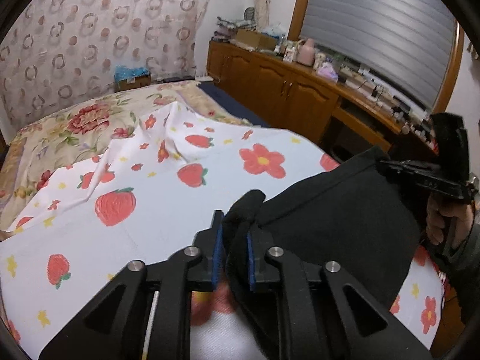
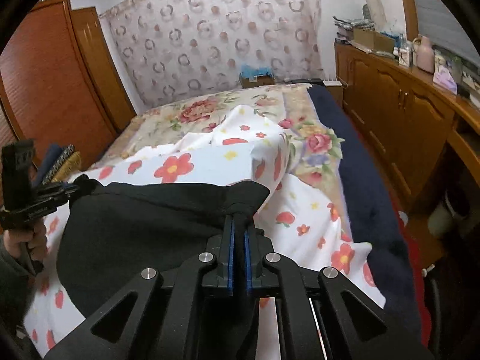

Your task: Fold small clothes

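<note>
Two grippers on one black garment (image 1: 345, 210), each pinching an opposite corner. Garment lies on the strawberry-and-flower sheet (image 1: 150, 234) spread over the bed (image 2: 210, 111), at the near end of the sheet. Left gripper (image 1: 234, 234): blue pads clamped on a bunched fold at the garment's left corner, angled down toward the sheet. Right gripper (image 2: 238, 237): pads pressed nearly together on a thin pinch of cloth at the garment's right corner, also angled down. From the left wrist view, the right gripper's body sits at the far edge of the garment, with a hand (image 1: 447, 225) wrapped round its handle, sleeve below. From the right wrist view, the same mirrored: the other hand (image 2: 30, 240) grips its handle at the garment's left edge.
</note>
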Tool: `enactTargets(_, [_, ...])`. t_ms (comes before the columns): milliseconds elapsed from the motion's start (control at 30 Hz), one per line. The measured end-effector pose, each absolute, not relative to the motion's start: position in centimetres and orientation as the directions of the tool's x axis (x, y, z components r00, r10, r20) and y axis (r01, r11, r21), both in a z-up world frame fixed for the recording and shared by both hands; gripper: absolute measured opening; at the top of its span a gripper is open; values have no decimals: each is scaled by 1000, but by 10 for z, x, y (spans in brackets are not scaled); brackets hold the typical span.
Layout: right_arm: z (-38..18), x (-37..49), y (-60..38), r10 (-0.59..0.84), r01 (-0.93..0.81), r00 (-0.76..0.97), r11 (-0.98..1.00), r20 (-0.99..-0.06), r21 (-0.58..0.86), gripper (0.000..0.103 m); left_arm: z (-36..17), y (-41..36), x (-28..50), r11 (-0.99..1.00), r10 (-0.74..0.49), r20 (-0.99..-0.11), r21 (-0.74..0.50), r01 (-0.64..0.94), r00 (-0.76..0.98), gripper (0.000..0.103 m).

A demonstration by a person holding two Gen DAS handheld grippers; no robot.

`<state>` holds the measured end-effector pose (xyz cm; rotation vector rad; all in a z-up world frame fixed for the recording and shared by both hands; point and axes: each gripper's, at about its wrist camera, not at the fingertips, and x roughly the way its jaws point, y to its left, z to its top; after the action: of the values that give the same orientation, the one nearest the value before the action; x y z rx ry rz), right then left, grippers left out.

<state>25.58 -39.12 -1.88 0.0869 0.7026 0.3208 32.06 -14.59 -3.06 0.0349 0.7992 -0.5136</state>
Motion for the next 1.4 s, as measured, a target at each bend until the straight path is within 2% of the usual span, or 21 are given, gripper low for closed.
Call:
enactTargets(33, [-17, 253, -390, 312, -257, 719, 950, -621, 180, 5, -31, -145, 320, 879, -420, -699, -155, 450, 579, 20])
enactTargets(67, [-14, 251, -391, 314, -258, 721, 949, -617, 182, 6, -31, -145, 320, 882, -412, -704, -148, 447, 579, 28])
enactTargets(100, [-12, 250, -390, 316, -260, 722, 948, -616, 181, 13, -30, -142, 318, 881, -412, -704, -148, 449, 578, 42])
enactTargets(133, [-11, 251, -389, 304, -256, 721, 952, -623, 168, 17, -29, -142, 318, 878, -426, -697, -163, 451, 577, 48])
enactTargets(200, [-11, 256, -382, 285, -255, 719, 957, -633, 141, 40, -29, -137, 315, 869, -448, -695, -192, 456, 563, 52])
enactTargets(300, [-4, 252, -380, 305, -278, 717, 950, -627, 143, 51, -36, -133, 312, 858, -467, -712, -221, 464, 524, 53])
enactTargets(500, [-23, 260, -375, 311, -286, 669, 946, -675, 153, 58, -61, -138, 316, 847, -472, -761, -253, 467, 445, 54])
enactTargets(600, [-28, 264, -375, 322, -283, 650, 943, -689, 174, 58, -64, -141, 319, 845, -480, -757, -263, 466, 442, 63])
enactTargets(767, [-28, 270, -379, 367, -292, 624, 928, -690, 230, 58, -63, -144, 318, 849, -476, -753, -257, 462, 455, 66])
enactTargets(833, [-31, 271, -379, 398, -307, 607, 916, -688, 259, 58, -63, -146, 317, 842, -487, -748, -265, 470, 451, 62])
enactTargets(867, [-32, 272, -381, 406, -307, 603, 913, -687, 270, 58, -63, -146, 316, 832, -503, -745, -281, 478, 438, 50])
enactTargets(900, [-31, 272, -383, 411, -307, 602, 910, -684, 277, 58, -63, -147, 317, 814, -533, -740, -316, 487, 410, 43])
enactTargets(933, [-31, 272, -384, 415, -309, 599, 909, -685, 281, 58, -63, -146, 317, 815, -533, -740, -320, 483, 410, 41])
enactTargets(1000, [-31, 272, -385, 418, -312, 601, 907, -681, 281, 57, -61, -146, 317, 810, -543, -736, -330, 485, 405, 27])
enactTargets(1067, [-31, 270, -385, 411, -311, 607, 911, -680, 272, 56, -56, -146, 313, 805, -552, -725, -333, 491, 412, 20])
enactTargets(1167, [-29, 264, -378, 381, -316, 629, 922, -678, 225, 52, -41, -147, 301, 806, -553, -692, -302, 510, 464, 16])
enactTargets(1400, [-21, 253, -366, 346, -335, 660, 930, -666, 151, 50, 9, -133, 270, 792, -593, -587, -304, 530, 551, 14])
